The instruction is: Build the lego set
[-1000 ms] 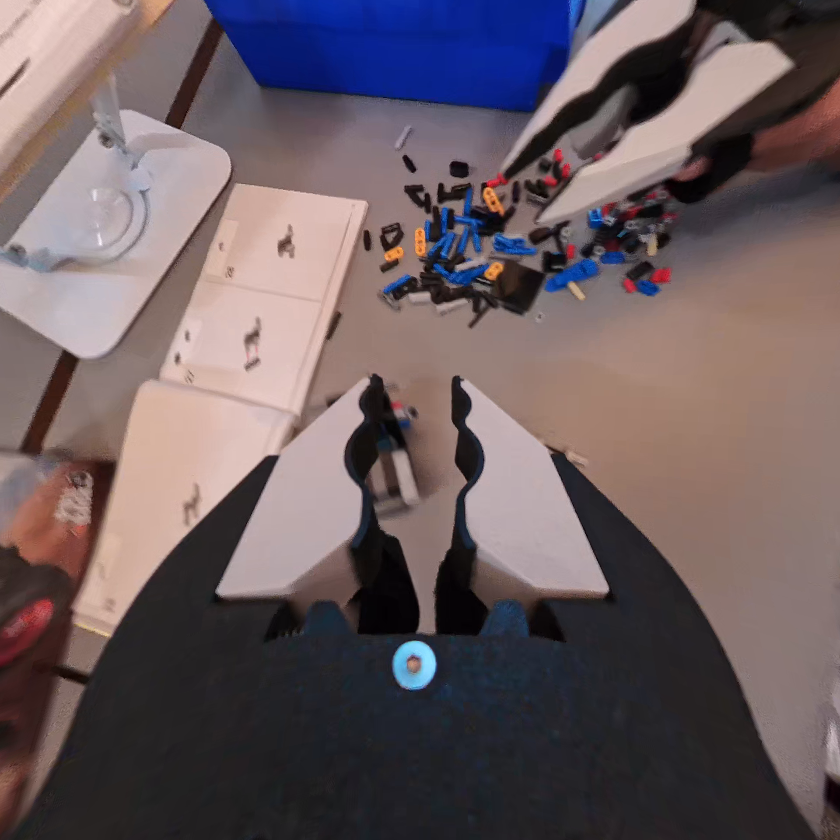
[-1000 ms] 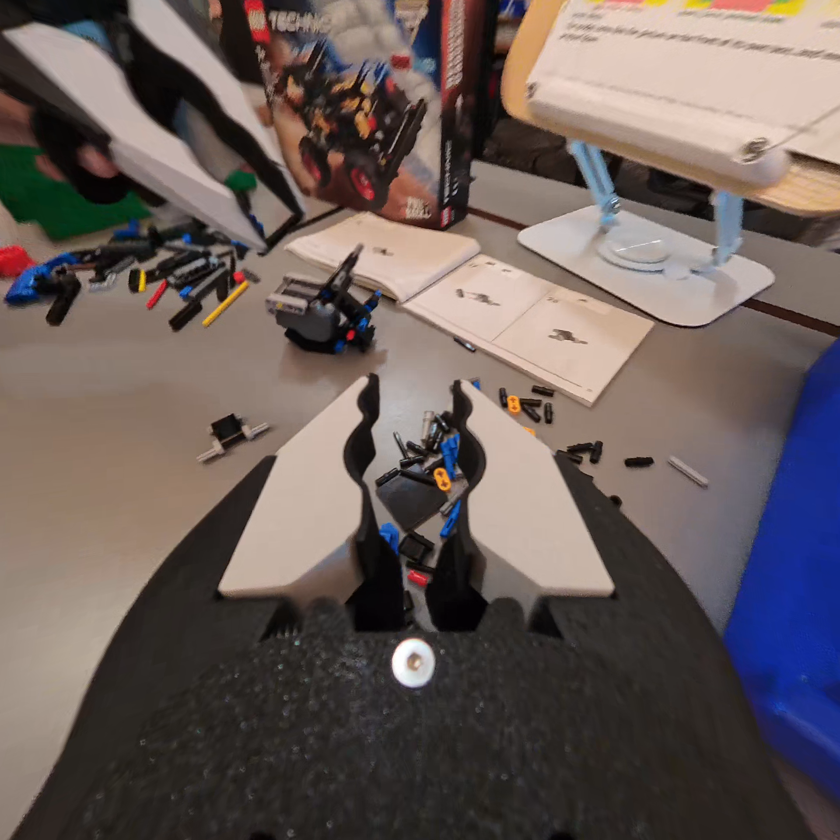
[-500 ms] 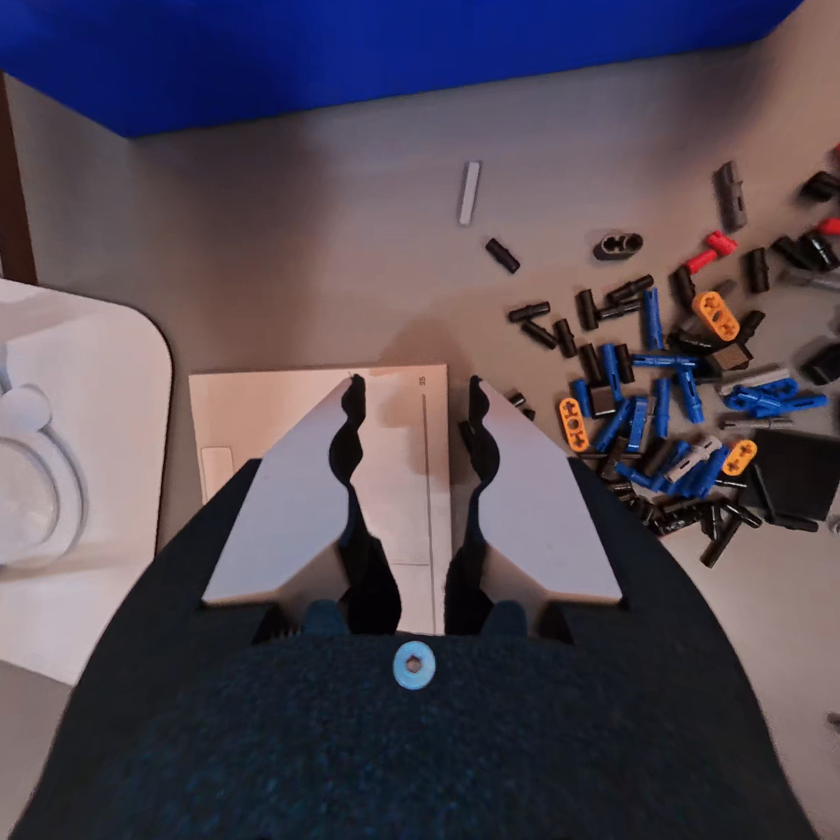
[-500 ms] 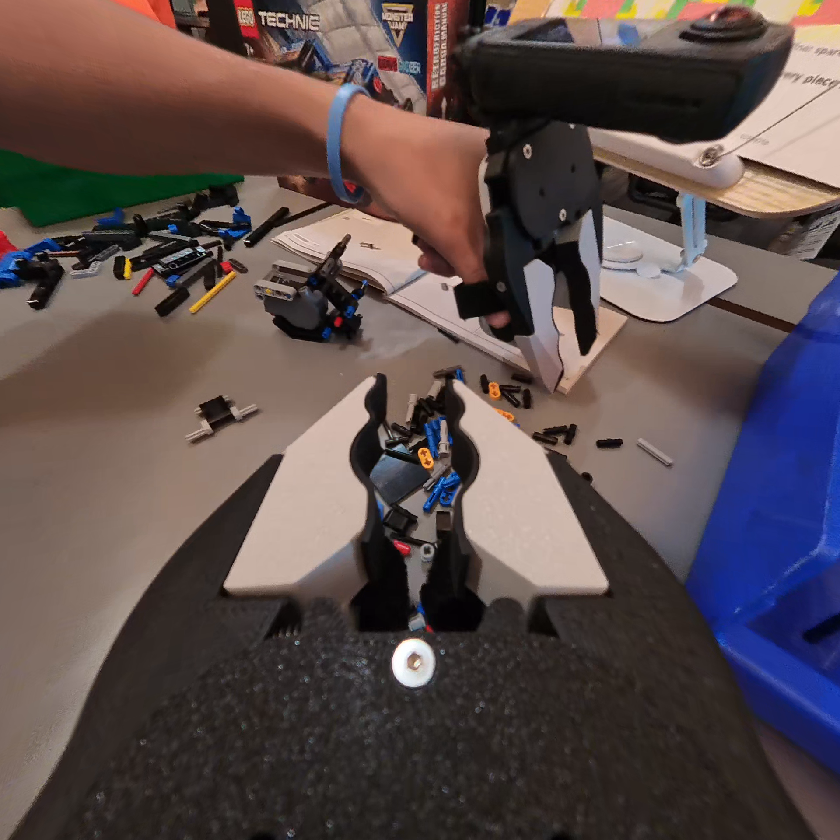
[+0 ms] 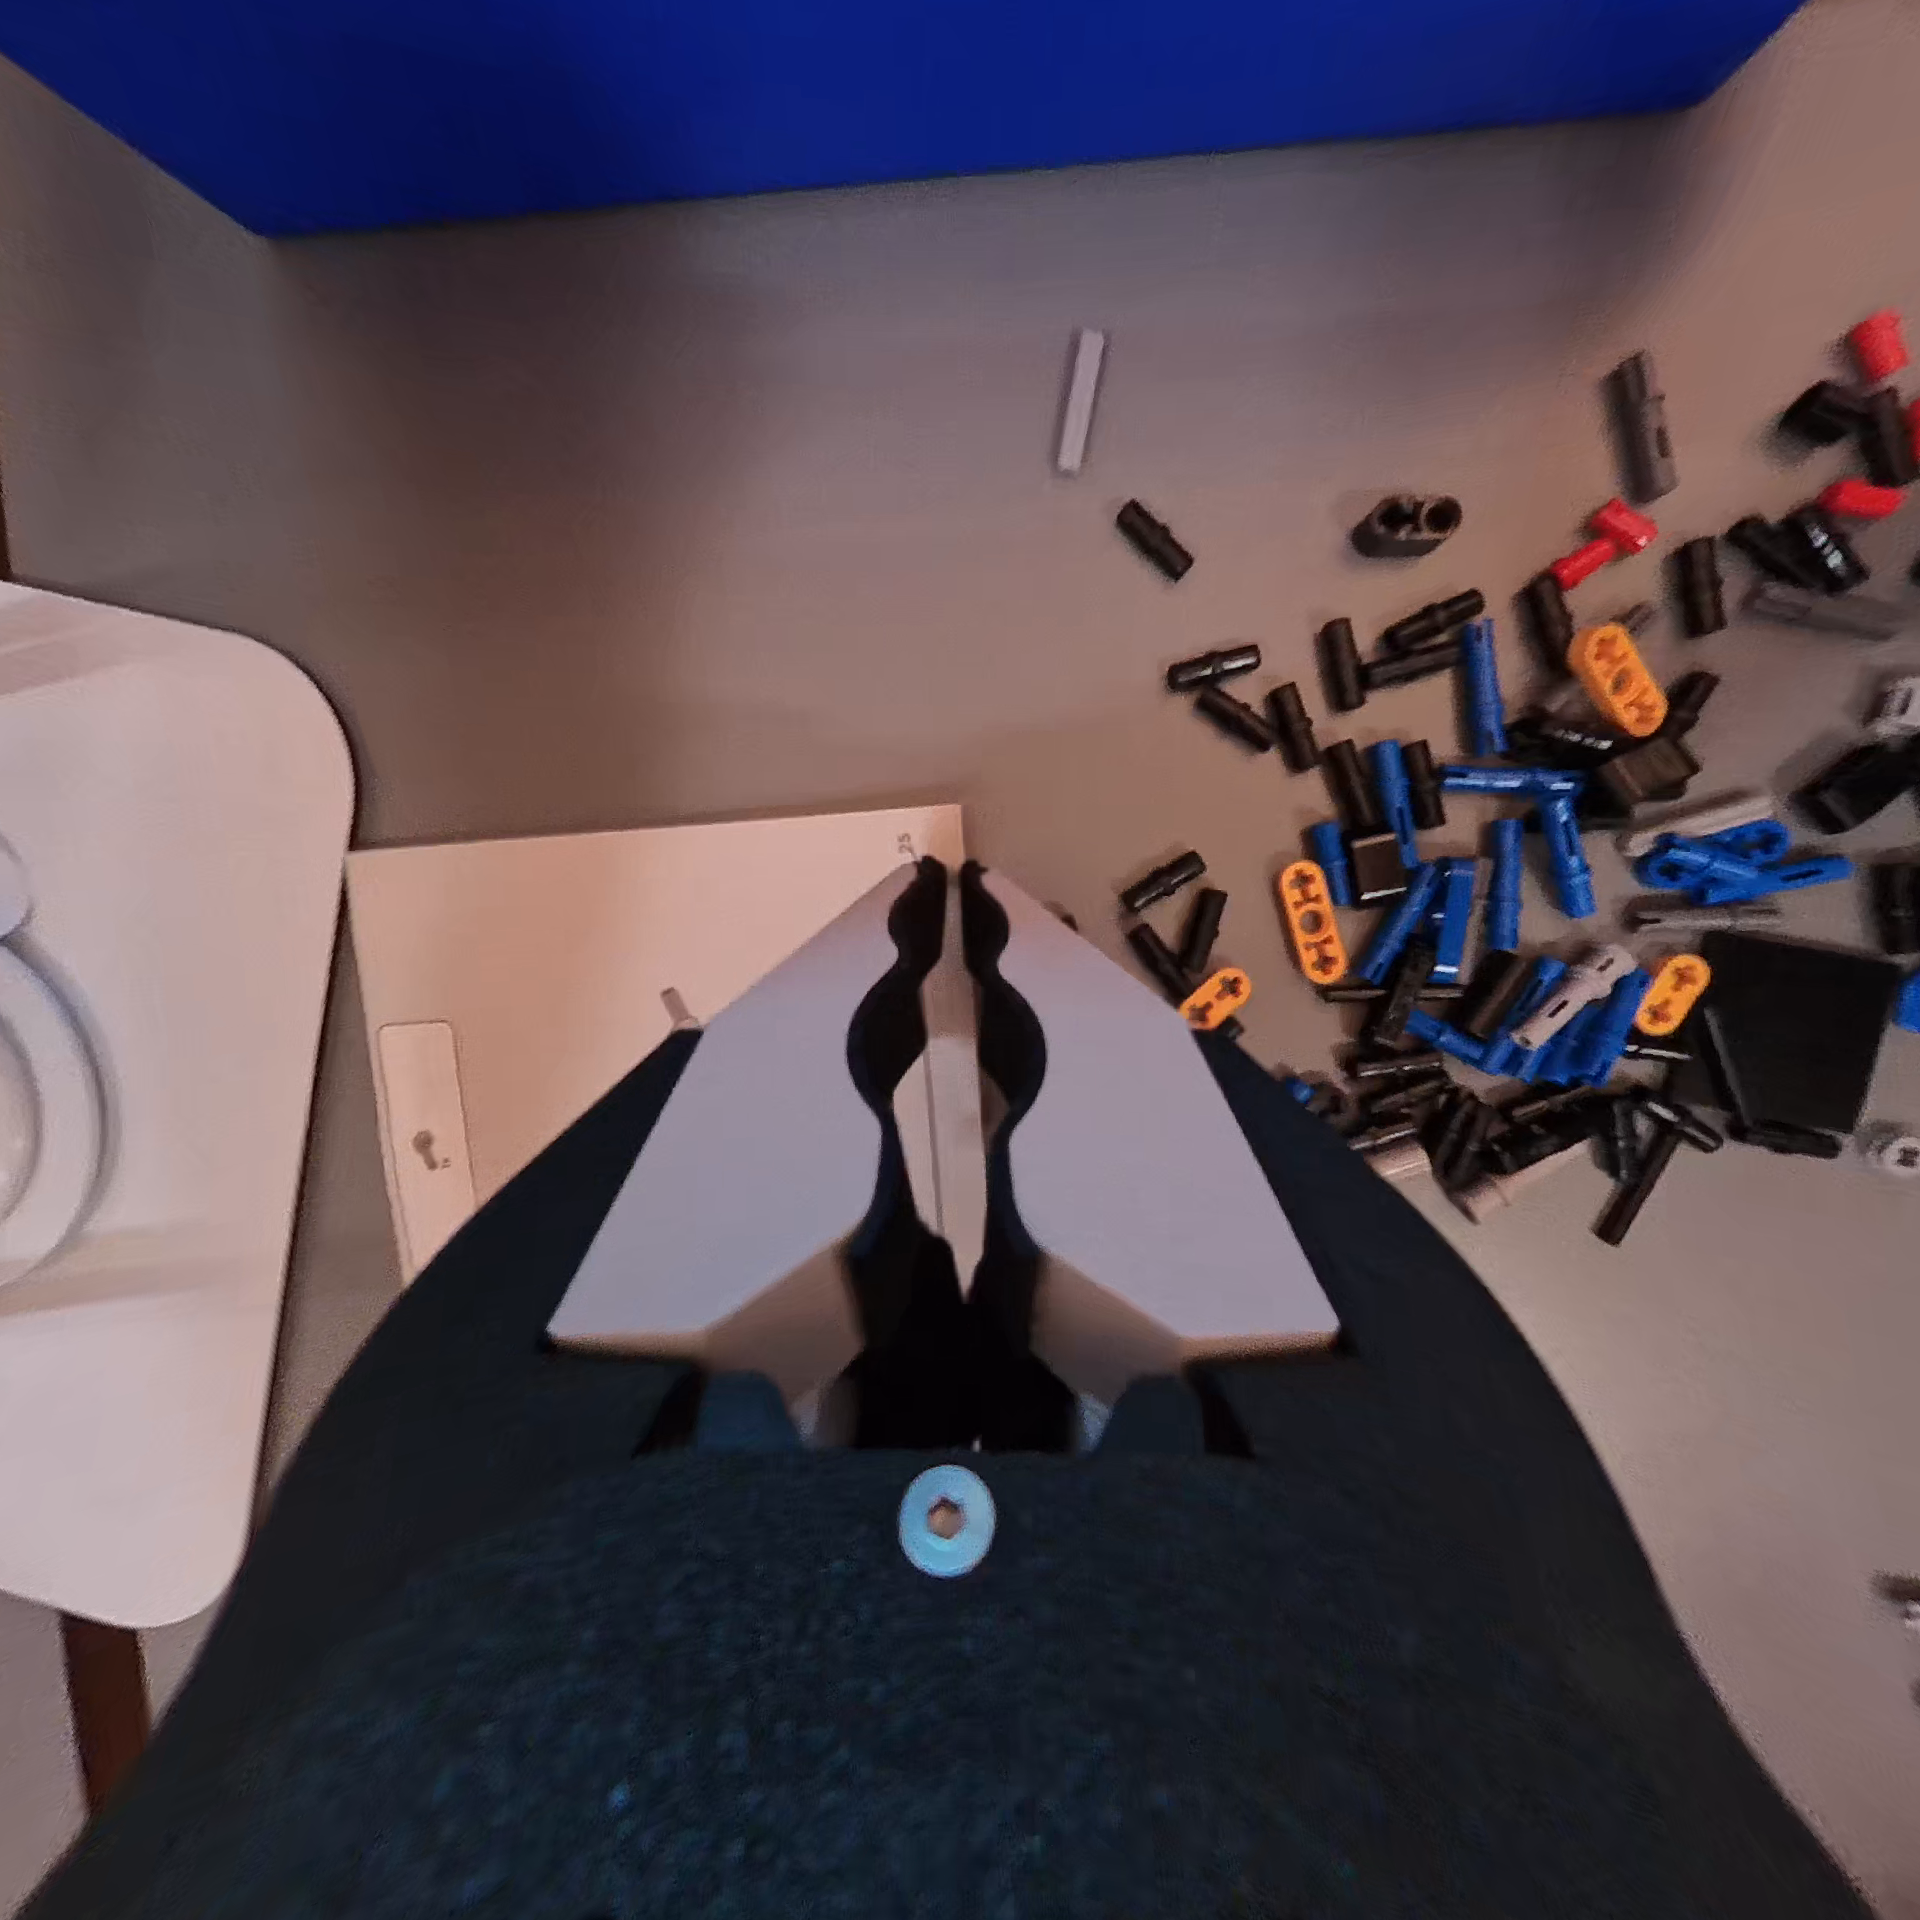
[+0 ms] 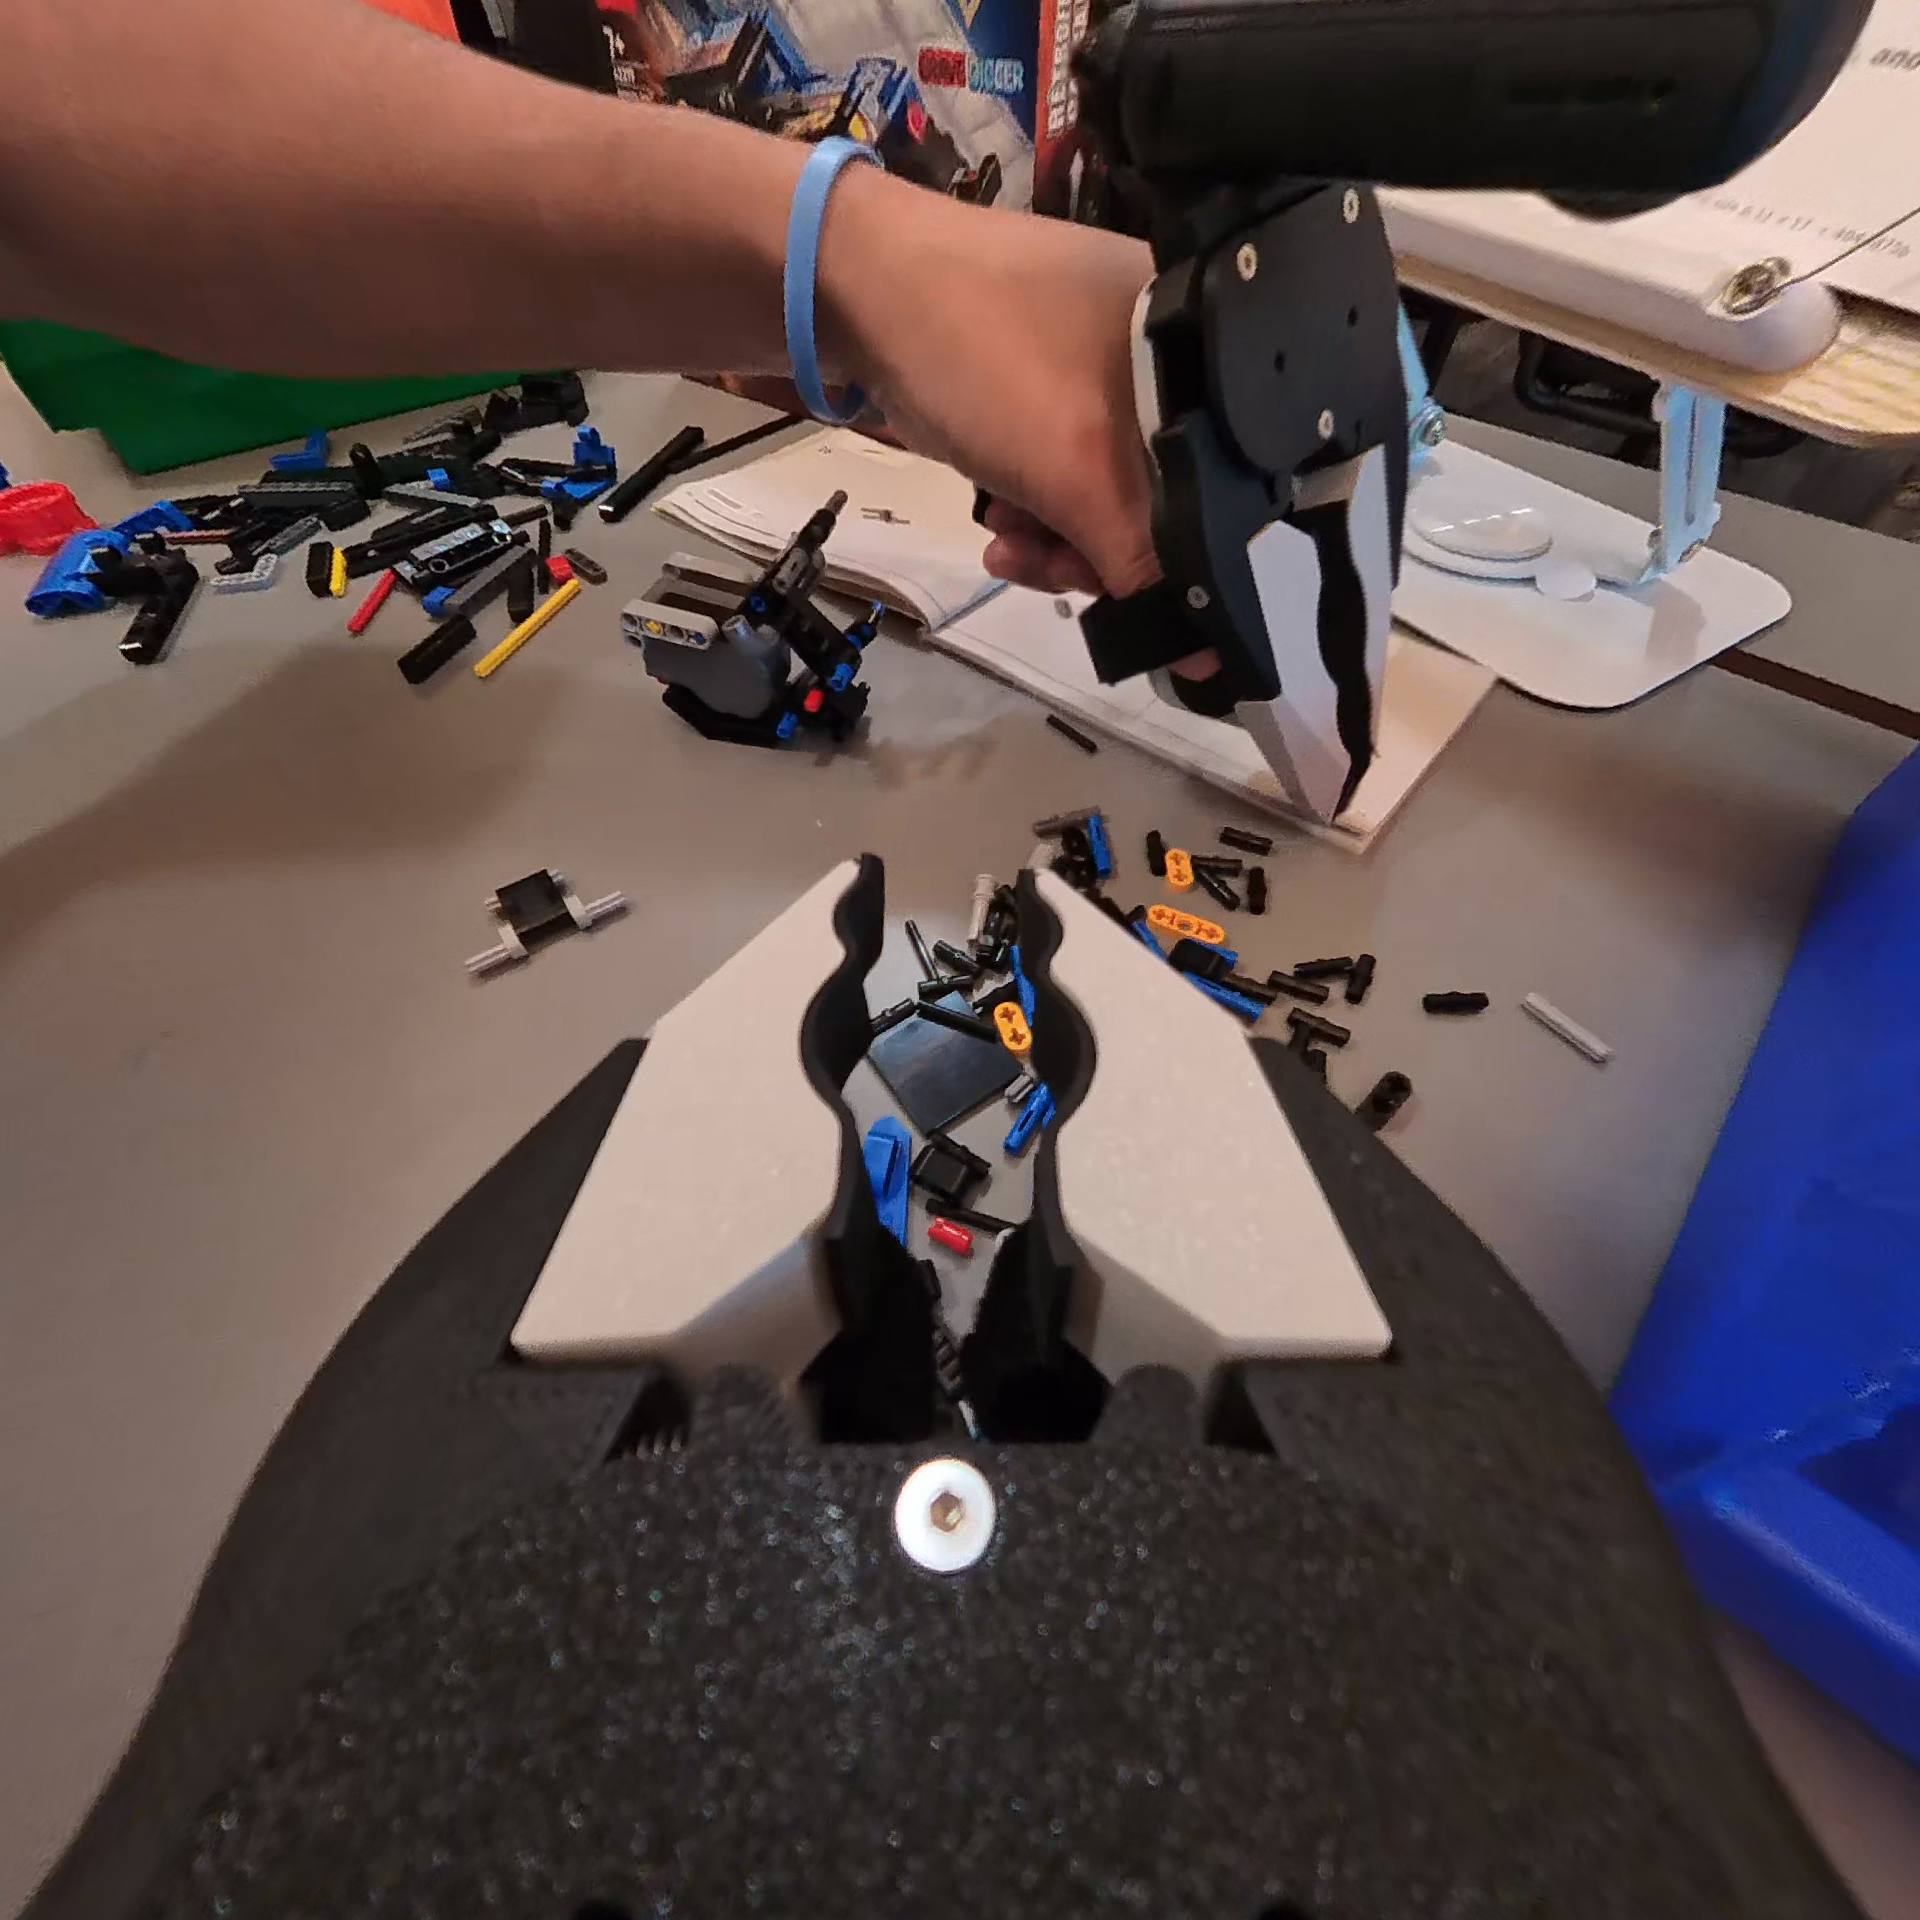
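1. The half-built lego model [image 6: 750,646] stands on the grey table [image 6: 260,1091], left of the open instruction booklet [image 5: 623,935].
2. The left gripper [image 5: 943,871], fingers nearly together, pinches the booklet's page corner (tips touching paper).
3. The right gripper [image 6: 948,881], fingers apart, hovers over loose lego pieces [image 5: 1507,883].

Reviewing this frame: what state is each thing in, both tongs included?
Left tongs: nearly shut, tips at the booklet's corner.
Right tongs: open, empty, above the loose parts.
Instruction booklet: lying open on the table.
Partial model: partly built, standing apart, untouched.
Loose parts: scattered, unassembled.
Set box: standing upright behind.
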Demonstrator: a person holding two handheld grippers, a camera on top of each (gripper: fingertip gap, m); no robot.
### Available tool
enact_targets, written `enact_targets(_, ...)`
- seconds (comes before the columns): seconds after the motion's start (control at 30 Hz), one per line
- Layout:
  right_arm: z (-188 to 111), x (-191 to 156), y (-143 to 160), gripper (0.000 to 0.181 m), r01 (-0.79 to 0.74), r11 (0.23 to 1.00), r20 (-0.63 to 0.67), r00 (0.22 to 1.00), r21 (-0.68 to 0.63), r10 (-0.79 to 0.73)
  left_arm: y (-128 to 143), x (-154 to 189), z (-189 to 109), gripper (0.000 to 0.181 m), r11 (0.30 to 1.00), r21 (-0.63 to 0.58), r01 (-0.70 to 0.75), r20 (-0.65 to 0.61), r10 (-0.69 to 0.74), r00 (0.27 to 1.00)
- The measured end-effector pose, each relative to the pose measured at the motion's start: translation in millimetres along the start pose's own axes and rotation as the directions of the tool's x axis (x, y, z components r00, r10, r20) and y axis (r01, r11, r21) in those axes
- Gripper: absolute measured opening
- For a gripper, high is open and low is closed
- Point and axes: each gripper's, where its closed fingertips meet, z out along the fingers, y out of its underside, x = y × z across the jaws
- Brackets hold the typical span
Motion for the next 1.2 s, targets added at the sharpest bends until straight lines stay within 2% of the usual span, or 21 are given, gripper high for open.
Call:
enact_targets(0.07,2,1,3,0.025,0.000,1.000,-0.003,1.000,-0.014,0.000,5,3,2,0.000,0.999,-0.016,-0.040,0.000,0.040,0.999)
enact_targets(0.2,5,5,8,0.025,-0.008,0.999,-0.014,1.000,-0.035,0.007,3,13,-1,0.000,0.999,0.017,-0.032,-0.036,0.032,0.999)
enact_targets(0.4,10,13,13,0.025,-0.019,0.998,-0.043,0.999,-0.061,0.016,-3,3,-11,0.000,0.997,0.080,-0.014,0.042,0.010,0.999)
enact_targets(0.5,10,11,14,0.025,-0.002,0.998,-0.045,0.999,-0.062,-0.001,-1,-6,-1,0.052,0.997,0.049,0.051,0.054,-0.054,0.997)
enact_targets(0.57,9,14,16,0.025,0.014,0.997,-0.064,0.998,-0.070,-0.018,-1,-10,3,0.055,0.997,0.044,0.067,0.065,-0.070,0.995)
enact_targets(0.8,7,11,12,0.024,-0.024,0.999,-0.031,0.999,-0.045,0.022,-1,-26,-6,0.048,0.996,0.049,0.074,0.140,-0.080,0.987)
enact_targets(0.93,6,10,11,0.025,-0.016,0.999,-0.027,1.000,-0.044,0.015,2,-19,-6,0.050,0.997,0.041,0.061,0.116,-0.065,0.991)
enact_targets(1.03,6,9,11,0.024,-0.011,0.999,-0.026,1.000,-0.042,0.010,6,-23,-3,0.049,0.999,0.010,0.032,0.165,-0.034,0.986)
enact_targets(1.2,6,9,11,0.025,-0.011,0.999,-0.021,1.000,-0.042,0.010,5,-24,-6,0.048,0.999,0.026,0.047,0.163,-0.051,0.985)
